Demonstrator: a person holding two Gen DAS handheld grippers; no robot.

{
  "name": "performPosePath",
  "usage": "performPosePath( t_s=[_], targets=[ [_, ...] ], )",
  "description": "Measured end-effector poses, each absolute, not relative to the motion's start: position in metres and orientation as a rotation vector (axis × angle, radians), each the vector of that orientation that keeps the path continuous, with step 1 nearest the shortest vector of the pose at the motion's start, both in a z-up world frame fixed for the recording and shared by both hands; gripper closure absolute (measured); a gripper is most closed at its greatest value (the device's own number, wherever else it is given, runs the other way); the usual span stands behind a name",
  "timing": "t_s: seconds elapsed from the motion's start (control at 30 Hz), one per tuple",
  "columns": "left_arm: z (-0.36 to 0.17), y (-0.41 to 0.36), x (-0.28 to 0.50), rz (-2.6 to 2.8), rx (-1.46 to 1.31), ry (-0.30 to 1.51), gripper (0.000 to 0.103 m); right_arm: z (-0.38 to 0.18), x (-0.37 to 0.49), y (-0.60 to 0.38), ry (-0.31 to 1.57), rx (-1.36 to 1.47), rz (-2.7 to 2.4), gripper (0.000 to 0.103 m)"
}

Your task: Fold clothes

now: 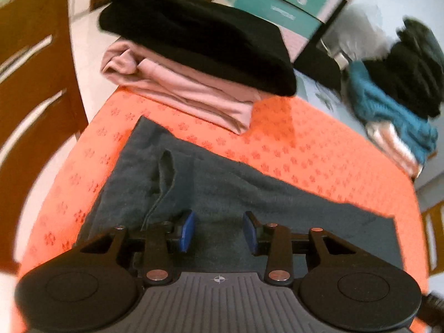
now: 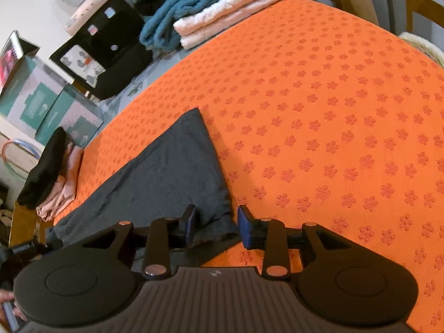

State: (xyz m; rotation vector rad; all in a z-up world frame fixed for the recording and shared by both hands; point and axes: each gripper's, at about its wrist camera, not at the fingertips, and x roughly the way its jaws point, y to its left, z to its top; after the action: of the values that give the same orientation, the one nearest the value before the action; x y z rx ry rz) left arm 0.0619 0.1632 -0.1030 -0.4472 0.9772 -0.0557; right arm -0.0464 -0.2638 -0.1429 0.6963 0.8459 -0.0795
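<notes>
A dark grey garment (image 1: 249, 194) is lying flat on the orange cloth (image 1: 319, 149) w/ a flower print that's covering the table. In the left wrist view it's stretching across the near part of the cloth, a small loop and cord (image 1: 166, 172) sitting on its surface. The left gripper (image 1: 219, 231) is hovering over the garment w/ its blue-padded fingers (image 1: 187, 230) spread apart, nothing between them; can't tell if they're touching the fabric.

In the right wrist view the garment (image 2: 166, 172) is tapering to a corner pointing away from the camera. The right gripper (image 2: 215, 226) is sitting at the garment's near edge, fingers spread, w/ a rumpled bit of the hem lying in the gap. Left pad is over grey fabric, right pad over orange cloth.

At the far left corner a folded black garment (image 1: 199, 36) is resting on top of a folded pink one (image 1: 194, 94). Farther right a teal knit (image 1: 388, 111) is piled beside a black heap (image 1: 410, 63) and a folded pale pink stack (image 2: 230, 14). Teal boxes (image 1: 277, 2) are standing behind. A wooden chair (image 1: 33, 83) is standing just beside the table on the left.
</notes>
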Motion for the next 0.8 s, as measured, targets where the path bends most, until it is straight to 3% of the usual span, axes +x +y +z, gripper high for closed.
performPosePath(
  t_s=[0.03,0.1,0.13,0.23,0.37,0.5,0.57,0.8],
  targets=[
    [-0.101,0.162,0.062,-0.061,-0.465,0.981,0.061,-0.143,-0.046,-0.262,0.846,0.683,-0.079,0.066],
    [-0.096,0.16,0.062,-0.072,-0.502,0.99,0.059,-0.142,-0.046,-0.26,0.849,0.668,-0.086,0.088],
    [-0.093,0.159,0.062,-0.078,-0.52,0.994,0.057,-0.14,-0.045,-0.259,0.849,0.671,-0.088,0.091],
    [-0.086,0.157,0.062,-0.095,-0.574,1.006,0.052,-0.126,-0.045,-0.253,0.821,0.647,-0.099,0.093],
    [-0.066,0.128,0.061,-0.201,-0.588,1.003,0.035,-0.093,-0.041,-0.233,0.774,0.546,-0.063,0.094],
    [-0.053,0.088,0.064,-0.332,-0.601,1.033,0.027,-0.062,-0.032,-0.205,0.741,0.401,0.018,0.094],
    [-0.05,0.064,0.069,-0.384,-0.6,1.056,0.018,-0.053,-0.03,-0.192,0.733,0.333,0.053,0.094],
    [-0.045,-0.014,0.094,-0.544,-0.519,1.133,0.013,-0.034,-0.026,-0.156,0.71,0.163,0.163,0.094]
  ],
)
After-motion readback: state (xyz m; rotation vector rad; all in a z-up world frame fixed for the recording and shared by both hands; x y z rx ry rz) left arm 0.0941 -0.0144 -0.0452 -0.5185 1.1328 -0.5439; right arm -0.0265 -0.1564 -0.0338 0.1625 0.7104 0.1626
